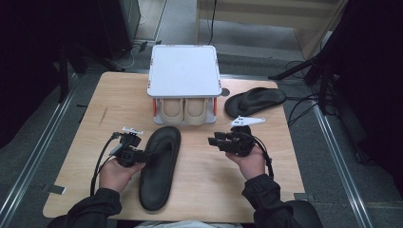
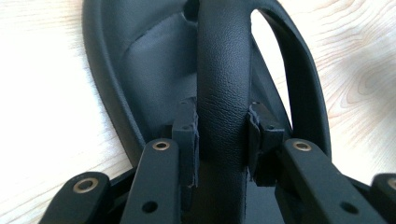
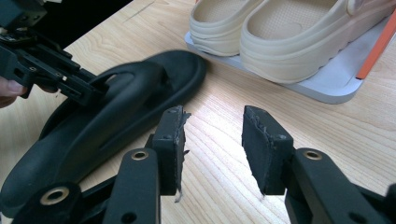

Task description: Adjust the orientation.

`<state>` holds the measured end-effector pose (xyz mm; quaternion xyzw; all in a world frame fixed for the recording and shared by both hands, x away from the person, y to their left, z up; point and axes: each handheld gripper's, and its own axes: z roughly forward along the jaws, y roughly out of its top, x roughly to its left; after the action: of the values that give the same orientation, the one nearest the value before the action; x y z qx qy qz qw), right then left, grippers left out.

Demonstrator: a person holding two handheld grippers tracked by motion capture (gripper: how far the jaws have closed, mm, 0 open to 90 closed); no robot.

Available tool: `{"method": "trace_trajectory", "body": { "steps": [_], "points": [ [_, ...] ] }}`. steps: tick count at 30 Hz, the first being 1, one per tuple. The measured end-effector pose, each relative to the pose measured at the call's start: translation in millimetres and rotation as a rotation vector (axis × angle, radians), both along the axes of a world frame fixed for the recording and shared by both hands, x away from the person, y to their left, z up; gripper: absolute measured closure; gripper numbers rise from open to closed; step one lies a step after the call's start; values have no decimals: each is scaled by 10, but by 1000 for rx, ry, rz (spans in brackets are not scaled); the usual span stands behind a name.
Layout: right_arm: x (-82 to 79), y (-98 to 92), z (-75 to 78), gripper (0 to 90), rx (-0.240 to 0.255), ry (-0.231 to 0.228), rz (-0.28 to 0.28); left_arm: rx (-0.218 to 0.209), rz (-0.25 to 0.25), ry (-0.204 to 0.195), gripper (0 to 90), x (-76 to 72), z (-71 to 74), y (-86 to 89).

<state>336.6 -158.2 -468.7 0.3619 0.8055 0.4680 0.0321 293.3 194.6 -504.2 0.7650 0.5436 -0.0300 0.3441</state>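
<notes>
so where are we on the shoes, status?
Done: a beige pair sits on the lower shelf of the white rack. In hand: the left gripper has its fingers closed on the strap of the near black flip-flop, which appears to lie on the table. The right gripper is open with nothing between its fingers. Left: the second black flip-flop lies untouched beside the rack.

Gripper: left gripper (image 2: 222, 140); its two black jaws come up from 6 o'clock
Grip: the pads (image 2: 186, 140) press on both sides of the strap (image 2: 222, 79)
Strap: black and bumpy like leather; it runs from the jaws up to 12 o'clock
Shoe: black flip-flop (image 2: 154, 70); its sole lies flat and curves round at 10 o'clock; a second strap bends off toward 2 o'clock
Table (image 2: 42, 93): light wood; seen at 9 o'clock and at 3 o'clock
</notes>
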Motion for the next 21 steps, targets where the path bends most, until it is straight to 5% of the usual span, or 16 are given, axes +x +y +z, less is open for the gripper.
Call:
{"method": "trace_trajectory", "body": {
  "steps": [12,21],
  "points": [
    [1,-29,2,602,0,-4,-9,-12,-9,-8,669,40,-25,-104],
    [9,-101,20,602,6,-7,-28,-27,-31,-55,574,45,73,-81]
  ]
}}
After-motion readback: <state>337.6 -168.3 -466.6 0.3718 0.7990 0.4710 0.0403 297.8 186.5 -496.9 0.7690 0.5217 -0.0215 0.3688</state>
